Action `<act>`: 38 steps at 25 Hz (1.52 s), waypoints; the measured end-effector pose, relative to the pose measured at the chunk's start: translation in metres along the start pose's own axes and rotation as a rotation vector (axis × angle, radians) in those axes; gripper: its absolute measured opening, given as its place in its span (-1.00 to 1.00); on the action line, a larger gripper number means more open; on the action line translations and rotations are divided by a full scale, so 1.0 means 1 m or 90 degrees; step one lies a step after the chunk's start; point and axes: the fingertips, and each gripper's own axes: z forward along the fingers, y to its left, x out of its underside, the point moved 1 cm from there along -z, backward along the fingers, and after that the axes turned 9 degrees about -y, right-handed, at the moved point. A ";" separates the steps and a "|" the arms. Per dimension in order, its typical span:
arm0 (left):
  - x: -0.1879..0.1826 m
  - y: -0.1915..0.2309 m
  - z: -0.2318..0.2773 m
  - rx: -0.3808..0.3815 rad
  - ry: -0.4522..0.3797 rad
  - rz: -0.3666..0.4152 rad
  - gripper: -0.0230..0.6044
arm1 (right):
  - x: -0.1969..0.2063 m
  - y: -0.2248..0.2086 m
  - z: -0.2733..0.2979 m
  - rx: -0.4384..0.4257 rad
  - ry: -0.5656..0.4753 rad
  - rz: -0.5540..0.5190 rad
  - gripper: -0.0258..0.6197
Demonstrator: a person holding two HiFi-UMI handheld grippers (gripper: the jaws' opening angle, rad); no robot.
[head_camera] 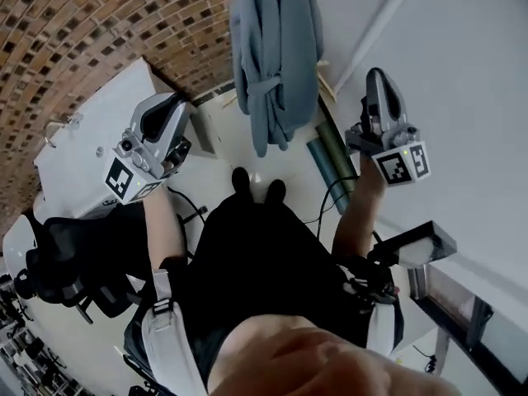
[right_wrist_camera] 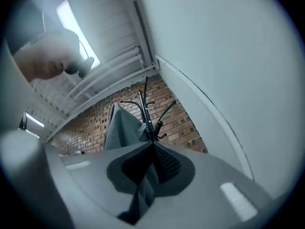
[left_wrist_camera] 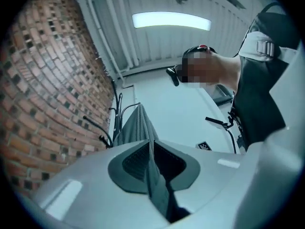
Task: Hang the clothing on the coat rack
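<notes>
Hanging clothing: we see the blue-grey robe (head_camera: 272, 56) draped on the coat rack (right_wrist_camera: 145, 109), with a belt knotted at its waist. Neither tool touches it.
Left gripper: the left gripper (left_wrist_camera: 150, 144) has its jaws pressed together and nothing is between them. The robe is only behind them, well apart.
Right gripper: the right gripper (right_wrist_camera: 153, 143) also has its jaws fully together, and it carries nothing.
Print: we find only black-and-white square patterns on the marker cubes (head_camera: 124, 180). These are not letters that we can read.
Head view only: it shows the robe along its length, the person's dark shoes (head_camera: 256, 186), a black office chair (head_camera: 70, 266) and a green rolled mat (head_camera: 330, 159). Both tools are raised, one at each side of the robe.
Gripper views only: they show the rack's black curved hooks beside the brick wall (left_wrist_camera: 47, 80), and a long ceiling light (left_wrist_camera: 171, 20).
</notes>
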 end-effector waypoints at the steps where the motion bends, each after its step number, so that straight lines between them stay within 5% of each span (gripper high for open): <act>1: 0.005 -0.004 -0.017 -0.026 0.008 -0.025 -0.87 | 0.003 0.000 -0.013 0.007 -0.003 0.032 -0.92; 5: 0.019 -0.022 -0.068 -0.073 0.039 -0.087 -0.86 | 0.031 0.010 -0.063 0.023 0.018 0.095 -0.92; 11: -0.009 -0.043 -0.099 -0.022 0.007 -0.080 -0.87 | 0.076 0.064 -0.099 0.036 0.030 0.134 -0.92; 16: -0.037 -0.051 -0.149 0.000 -0.038 -0.117 -0.87 | 0.078 0.174 -0.091 -0.058 -0.012 0.175 -0.92; 25: -0.061 -0.074 -0.228 0.061 -0.094 -0.230 -0.87 | 0.098 0.303 -0.143 0.001 0.038 0.057 -0.92; 38: -0.093 -0.122 -0.229 0.103 -0.085 -0.200 -0.92 | 0.082 0.355 -0.155 -0.044 0.024 -0.025 -0.92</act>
